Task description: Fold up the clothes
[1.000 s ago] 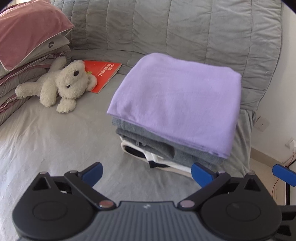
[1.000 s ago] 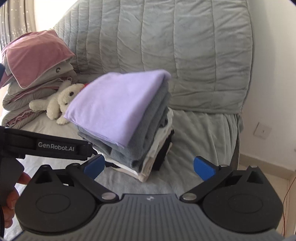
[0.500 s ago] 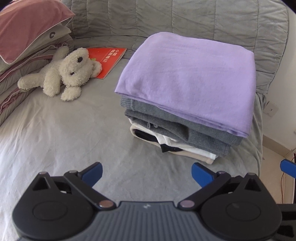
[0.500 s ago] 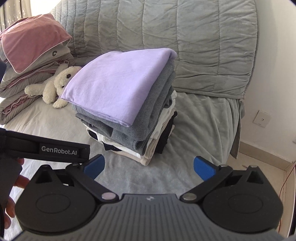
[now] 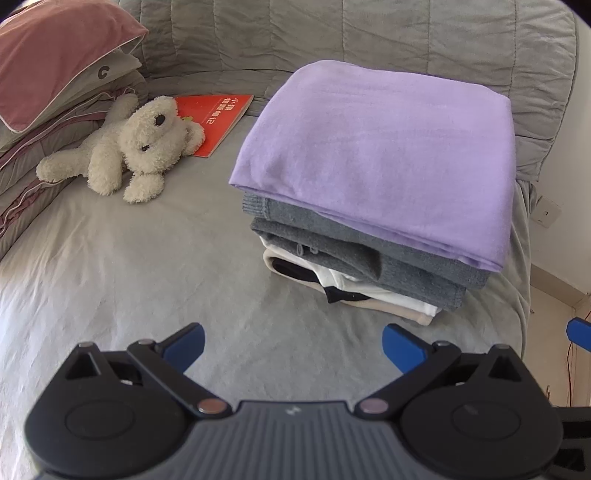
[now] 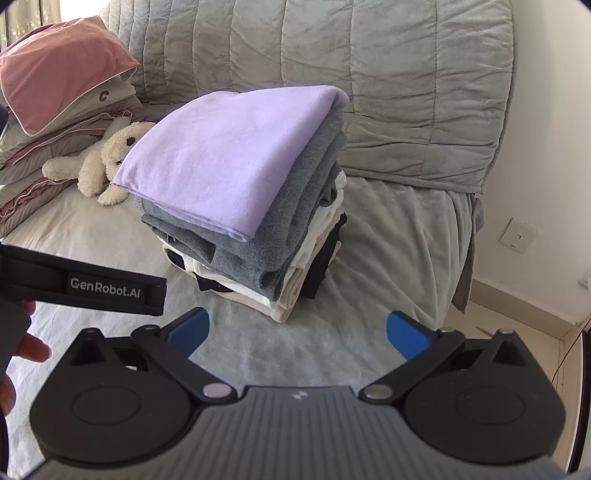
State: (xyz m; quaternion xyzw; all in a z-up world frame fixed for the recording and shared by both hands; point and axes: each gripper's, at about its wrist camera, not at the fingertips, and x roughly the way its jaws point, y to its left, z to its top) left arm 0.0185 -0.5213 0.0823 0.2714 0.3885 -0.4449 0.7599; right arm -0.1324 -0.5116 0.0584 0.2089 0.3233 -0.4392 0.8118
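Stack of folded clothes (image 5: 373,206): sat on the grey bedsheet (image 5: 110,280), right of centre and toward the far side, lilac garment (image 5: 376,155) on top, grey knits (image 6: 280,236) beneath, white, beige and black pieces at the bottom.
Change: over the last second both cameras drew back from the stack; it shrank and sat farther off, its edges square and undisturbed.
Meaning: the folding looked finished for this pile (no loose garment was in view to start on next).
Left gripper (image 5: 291,341): released, blue pads wide apart, holding nothing, well short of the stack.
Right gripper (image 6: 297,330): likewise spread and empty, near the stack's front corner but not touching.
Writing: "GenRobot.AI" on the black strap (image 6: 105,288) at the left; a "C" on the grey pillow (image 5: 101,72); the red booklet (image 5: 216,118) carried white print too small to read.
Surroundings: white plush dog (image 5: 129,147) at far left, quilted headboard (image 5: 369,33) behind.
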